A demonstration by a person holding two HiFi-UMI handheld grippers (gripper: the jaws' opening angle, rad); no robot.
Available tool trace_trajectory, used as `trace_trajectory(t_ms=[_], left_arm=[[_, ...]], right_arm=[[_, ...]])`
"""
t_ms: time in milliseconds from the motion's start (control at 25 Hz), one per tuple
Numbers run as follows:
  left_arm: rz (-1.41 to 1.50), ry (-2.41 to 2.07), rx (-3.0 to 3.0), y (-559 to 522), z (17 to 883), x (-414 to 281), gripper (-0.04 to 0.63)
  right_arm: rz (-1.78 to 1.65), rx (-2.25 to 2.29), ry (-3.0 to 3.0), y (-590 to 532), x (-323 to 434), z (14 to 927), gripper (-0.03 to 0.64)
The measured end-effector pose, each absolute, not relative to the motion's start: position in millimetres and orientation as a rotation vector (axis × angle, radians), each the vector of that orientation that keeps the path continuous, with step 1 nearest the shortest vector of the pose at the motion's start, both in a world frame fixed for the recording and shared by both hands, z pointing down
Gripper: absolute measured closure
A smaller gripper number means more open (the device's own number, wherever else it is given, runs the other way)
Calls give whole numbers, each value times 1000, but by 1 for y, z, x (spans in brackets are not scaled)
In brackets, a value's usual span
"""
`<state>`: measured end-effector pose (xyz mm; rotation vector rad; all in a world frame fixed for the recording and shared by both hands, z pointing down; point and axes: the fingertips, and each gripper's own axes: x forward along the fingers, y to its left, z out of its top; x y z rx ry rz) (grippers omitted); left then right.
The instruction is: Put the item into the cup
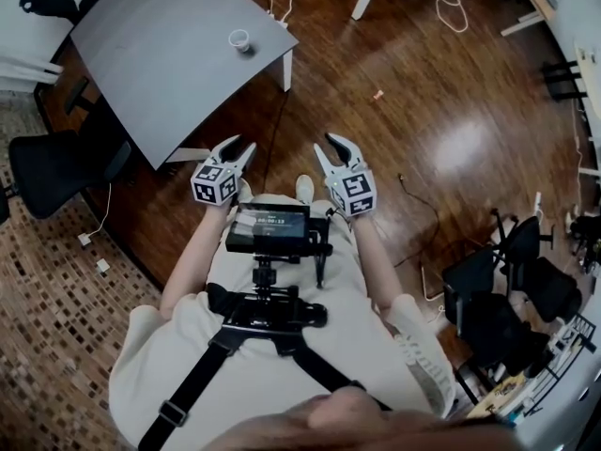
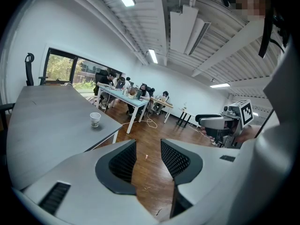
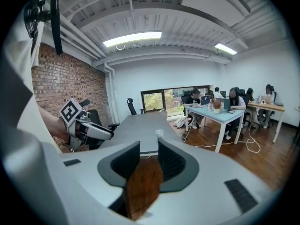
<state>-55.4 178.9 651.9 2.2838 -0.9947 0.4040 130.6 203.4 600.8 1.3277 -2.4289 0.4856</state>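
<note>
A small white paper cup (image 1: 240,39) stands near the corner of a grey table (image 1: 169,54); it also shows in the left gripper view (image 2: 95,119) and the right gripper view (image 3: 160,133). A small orange item (image 1: 377,94) lies on the wooden floor, a tiny pale speck (image 2: 146,156) in the left gripper view. My left gripper (image 1: 241,146) and right gripper (image 1: 326,144) are held side by side at waist height, well short of the table. The left gripper (image 2: 148,146) is open and empty. The right gripper (image 3: 148,146) is open and empty too.
Black office chairs (image 1: 56,167) stand left of the table, and more chairs (image 1: 507,289) at the right. White cables (image 1: 441,3) trail over the floor at the far side. People sit at desks (image 2: 136,97) farther back. A brick wall (image 3: 65,83) runs behind the table.
</note>
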Motion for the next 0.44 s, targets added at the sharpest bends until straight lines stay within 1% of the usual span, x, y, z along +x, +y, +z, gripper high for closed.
trace_trajectory(t_ms=[440], left_arm=[[405,-1008,2268,176,655,-58,428]], right_arm=[[462,1300,-2446,193,125,603,472]])
